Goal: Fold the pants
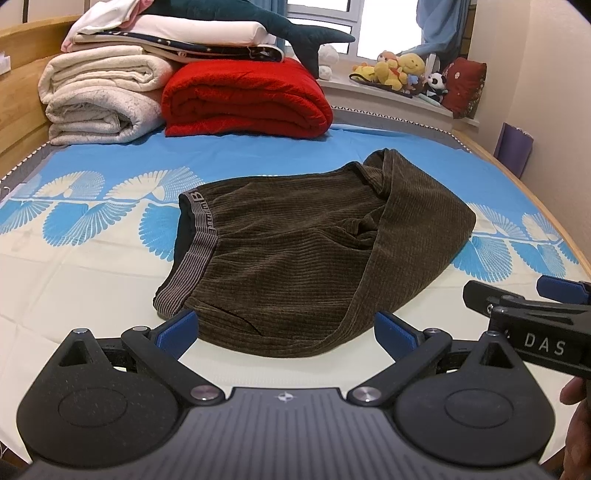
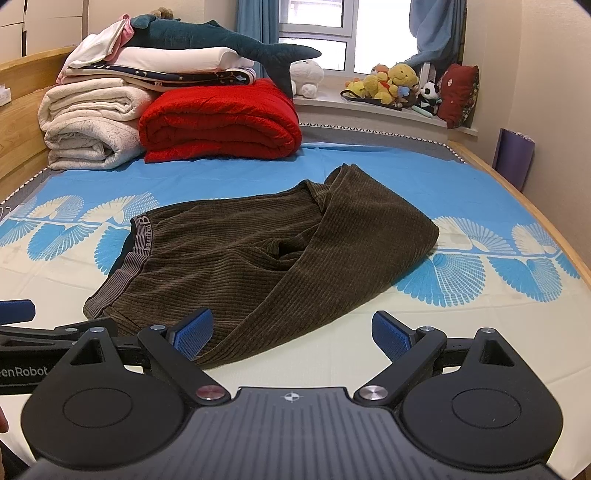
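Brown corduroy pants (image 1: 295, 258) lie on the bed, legs folded back over the body, grey striped waistband (image 1: 192, 258) at the left. They also show in the right wrist view (image 2: 266, 258). My left gripper (image 1: 286, 330) is open and empty, just short of the pants' near edge. My right gripper (image 2: 291, 334) is open and empty at the same near edge, its left pad (image 2: 194, 334) over the fabric. The right gripper also shows at the right of the left wrist view (image 1: 517, 299).
The bed sheet (image 1: 92, 280) is blue and cream with a fan pattern. Folded cream blankets (image 1: 99, 99), a red blanket (image 1: 247, 99) and a plush shark (image 1: 258, 26) are stacked at the head. Plush toys (image 1: 402, 70) sit on the window sill. A wooden bed rail (image 1: 535, 206) runs along the right.
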`<state>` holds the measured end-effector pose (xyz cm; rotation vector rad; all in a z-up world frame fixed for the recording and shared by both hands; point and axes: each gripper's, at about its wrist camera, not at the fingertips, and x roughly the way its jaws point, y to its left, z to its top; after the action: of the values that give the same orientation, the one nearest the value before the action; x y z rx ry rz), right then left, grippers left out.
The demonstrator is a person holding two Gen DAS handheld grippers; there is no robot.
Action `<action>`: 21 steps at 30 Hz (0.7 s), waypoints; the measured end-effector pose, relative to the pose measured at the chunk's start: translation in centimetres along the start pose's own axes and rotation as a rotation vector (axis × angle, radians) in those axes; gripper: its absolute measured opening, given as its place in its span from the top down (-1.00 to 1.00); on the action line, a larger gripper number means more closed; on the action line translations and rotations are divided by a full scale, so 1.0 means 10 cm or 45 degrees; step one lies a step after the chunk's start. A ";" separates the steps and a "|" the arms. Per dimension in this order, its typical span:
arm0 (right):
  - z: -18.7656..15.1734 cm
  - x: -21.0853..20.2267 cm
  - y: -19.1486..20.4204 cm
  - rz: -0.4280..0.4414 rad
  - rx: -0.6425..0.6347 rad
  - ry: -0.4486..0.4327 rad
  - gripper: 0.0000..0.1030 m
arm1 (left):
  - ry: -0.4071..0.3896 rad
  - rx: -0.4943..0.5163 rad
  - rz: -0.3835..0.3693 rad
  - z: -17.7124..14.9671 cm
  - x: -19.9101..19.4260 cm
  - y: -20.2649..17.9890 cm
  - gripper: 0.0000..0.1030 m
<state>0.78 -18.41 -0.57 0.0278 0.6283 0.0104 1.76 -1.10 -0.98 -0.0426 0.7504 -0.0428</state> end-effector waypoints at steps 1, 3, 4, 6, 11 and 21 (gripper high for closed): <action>0.00 0.00 0.00 -0.003 0.004 -0.004 -0.78 | -0.004 0.005 0.003 -0.01 0.00 -0.01 -0.98; 0.00 0.00 -0.02 -0.010 0.011 -0.013 -0.69 | -0.008 0.017 0.012 0.00 -0.02 0.00 -0.75; 0.00 0.00 -0.03 -0.016 0.016 -0.020 -0.61 | -0.010 0.017 0.014 0.01 -0.03 0.01 -0.62; 0.01 -0.02 -0.07 -0.026 0.035 -0.037 -0.36 | 0.006 0.015 -0.011 0.04 -0.03 0.05 0.14; 0.09 -0.09 -0.32 -0.022 0.129 -0.122 0.36 | 0.064 -0.037 -0.131 0.45 -0.01 0.42 0.61; 0.61 0.45 -0.94 -0.028 0.146 -0.204 0.34 | 0.108 -0.214 -0.141 1.22 0.83 1.54 0.61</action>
<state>8.01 -27.89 1.42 0.1317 0.4684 -0.0487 16.49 14.13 1.41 -0.2441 0.8343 -0.0873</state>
